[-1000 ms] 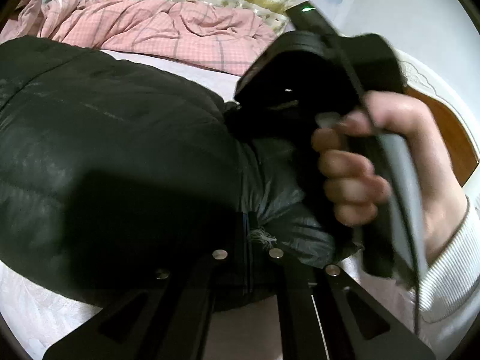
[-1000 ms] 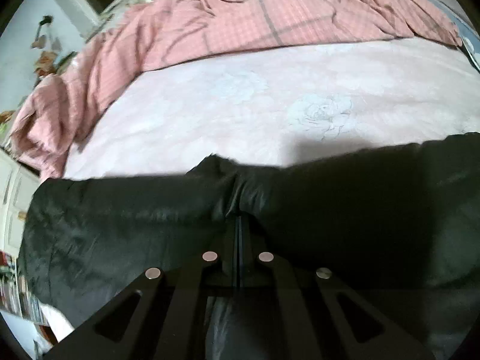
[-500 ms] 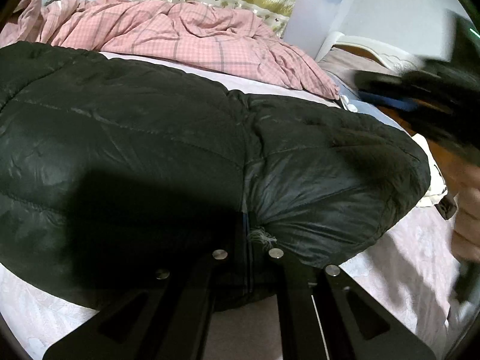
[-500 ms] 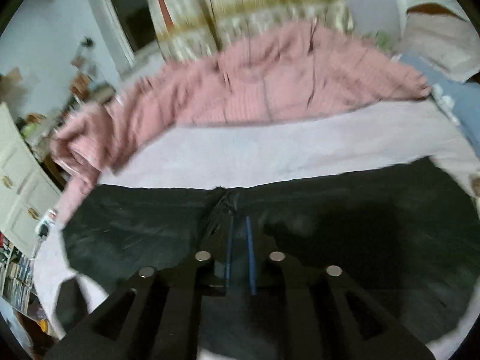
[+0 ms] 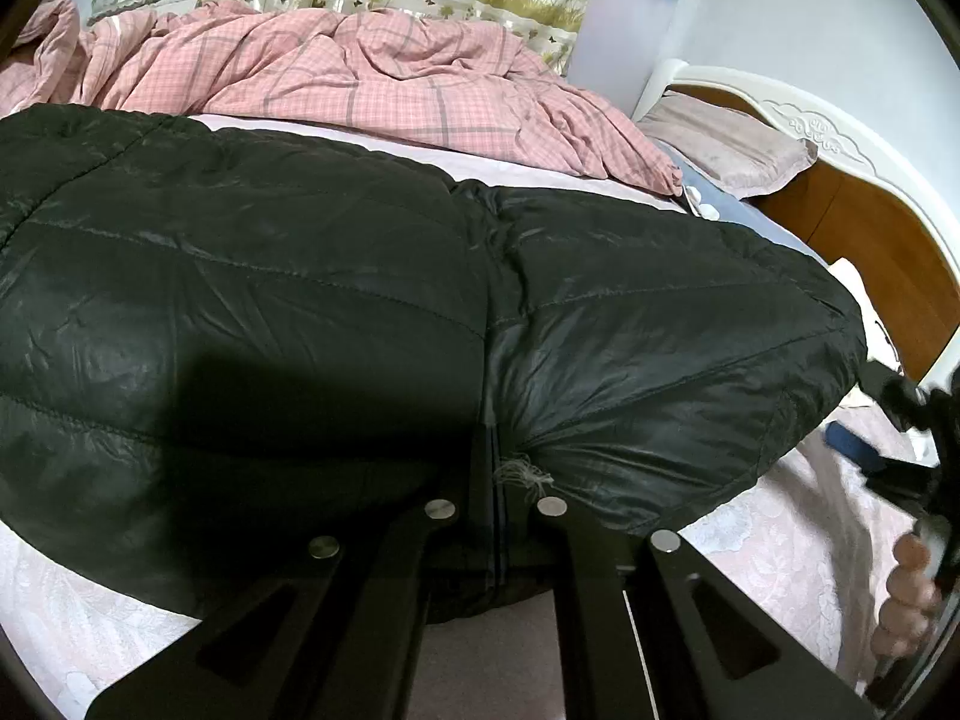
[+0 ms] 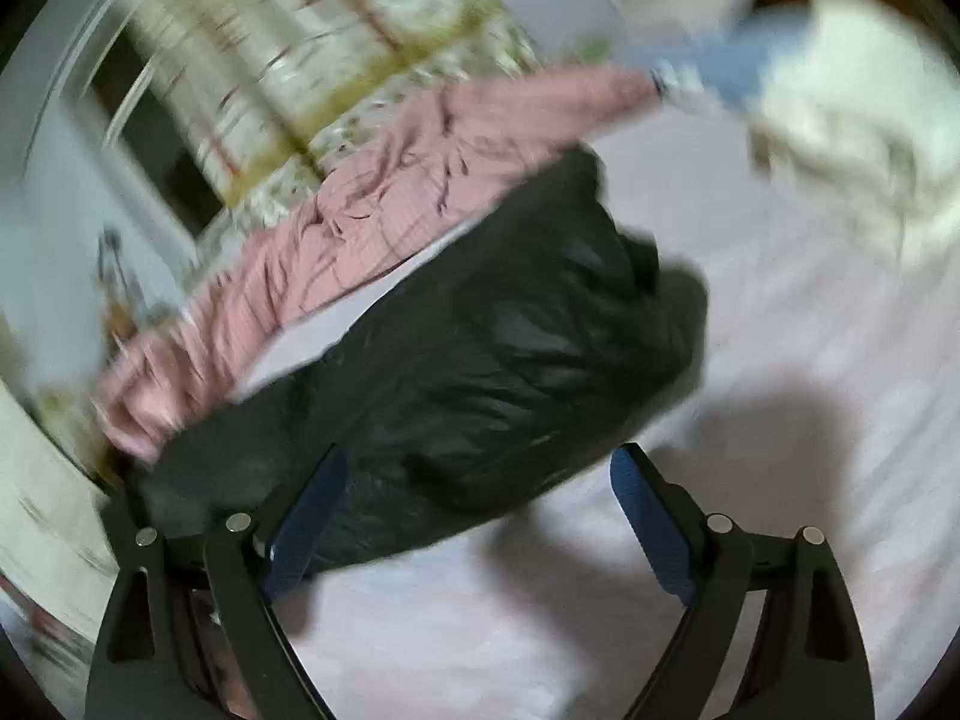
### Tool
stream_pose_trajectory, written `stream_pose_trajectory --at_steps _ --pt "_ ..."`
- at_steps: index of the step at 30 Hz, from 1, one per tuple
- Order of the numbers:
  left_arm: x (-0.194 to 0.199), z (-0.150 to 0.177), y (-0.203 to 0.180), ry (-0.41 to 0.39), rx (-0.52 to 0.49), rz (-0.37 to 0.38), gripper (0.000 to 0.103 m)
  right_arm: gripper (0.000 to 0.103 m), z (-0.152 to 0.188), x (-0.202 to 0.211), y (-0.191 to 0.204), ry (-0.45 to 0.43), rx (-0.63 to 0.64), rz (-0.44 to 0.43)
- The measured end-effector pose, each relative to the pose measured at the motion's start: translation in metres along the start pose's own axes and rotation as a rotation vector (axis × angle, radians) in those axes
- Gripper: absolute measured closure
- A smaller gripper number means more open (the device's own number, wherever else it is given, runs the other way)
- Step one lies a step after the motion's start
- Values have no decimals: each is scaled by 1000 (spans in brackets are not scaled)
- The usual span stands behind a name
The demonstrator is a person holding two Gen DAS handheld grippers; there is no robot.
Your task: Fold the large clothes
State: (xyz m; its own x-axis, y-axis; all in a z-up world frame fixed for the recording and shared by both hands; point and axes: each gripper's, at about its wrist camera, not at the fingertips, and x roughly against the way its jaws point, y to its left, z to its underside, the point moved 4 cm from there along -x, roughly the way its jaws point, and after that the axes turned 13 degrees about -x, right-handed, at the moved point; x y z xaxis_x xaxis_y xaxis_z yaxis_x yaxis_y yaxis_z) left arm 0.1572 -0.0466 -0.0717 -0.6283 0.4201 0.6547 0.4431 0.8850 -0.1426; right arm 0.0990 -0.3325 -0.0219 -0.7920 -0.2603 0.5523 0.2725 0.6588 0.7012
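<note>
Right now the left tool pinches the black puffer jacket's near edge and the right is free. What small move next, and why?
Probably bring the right tool, its jaws opening with nothing between them, back to the black puffer jacket at its far right end for the next fold, while the left tool keeps the near edge anchored.

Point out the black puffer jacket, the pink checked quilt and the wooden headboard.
black puffer jacket [image 5: 270, 300]: left wrist view, on its quilted top surface.
pink checked quilt [image 5: 360, 78]: left wrist view, on its rumpled middle.
wooden headboard [image 5: 864, 228]: left wrist view, on the brown panel.

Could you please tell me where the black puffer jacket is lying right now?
The black puffer jacket lies across the pale pink bedsheet, in front of the pink checked duvet.
</note>
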Motion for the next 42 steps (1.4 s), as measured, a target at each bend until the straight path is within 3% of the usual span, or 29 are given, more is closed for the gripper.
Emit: stream_pose_trajectory --at_steps 4,7,10,12,13,15,19,22,36,38,40,42 --pt "-1 -1 1 0 -1 -2 99 12 -14 -17 -22 15 -204 -83" --pt "-1 -1 1 0 -1 -2 99 12 -15 -34 -23 38 -235 -119" --pt "-1 -1 0 0 0 -2 99 12 -19 -42 -21 -30 -243 -119" --pt "-1 -1 0 0 -1 -3 99 13 -22 -49 -19 -64 -227 -94" --pt "-1 -1 0 0 -1 -3 99 26 -22 -53 -17 -56 -203 -78" --pt "-1 -1 0 -3 -3 -2 99 41 -26 -58 -15 -40 -151 -47" --pt "0 -2 -1 -5 -6 -5 99 56 -26 -54 -6 -70 -70 -16" --pt "0 -2 -1 -4 -5 -5 99 58 -22 -49 -2 -99 -4 17" --pt "5 -3 -6 -15 -46 -30 101 62 -26 -42 -5 -111 17 18" --pt "14 -6 -6 -40 -46 -18 98 66 -27 -41 -5 -115 25 23" --pt "35 -13 -7 -101 -61 -38 79 69 -29 -37 -5 -122 43 34" --pt "63 -22 -9 -182 -94 -71 67 71 -35 -32 -6 -118 69 58"
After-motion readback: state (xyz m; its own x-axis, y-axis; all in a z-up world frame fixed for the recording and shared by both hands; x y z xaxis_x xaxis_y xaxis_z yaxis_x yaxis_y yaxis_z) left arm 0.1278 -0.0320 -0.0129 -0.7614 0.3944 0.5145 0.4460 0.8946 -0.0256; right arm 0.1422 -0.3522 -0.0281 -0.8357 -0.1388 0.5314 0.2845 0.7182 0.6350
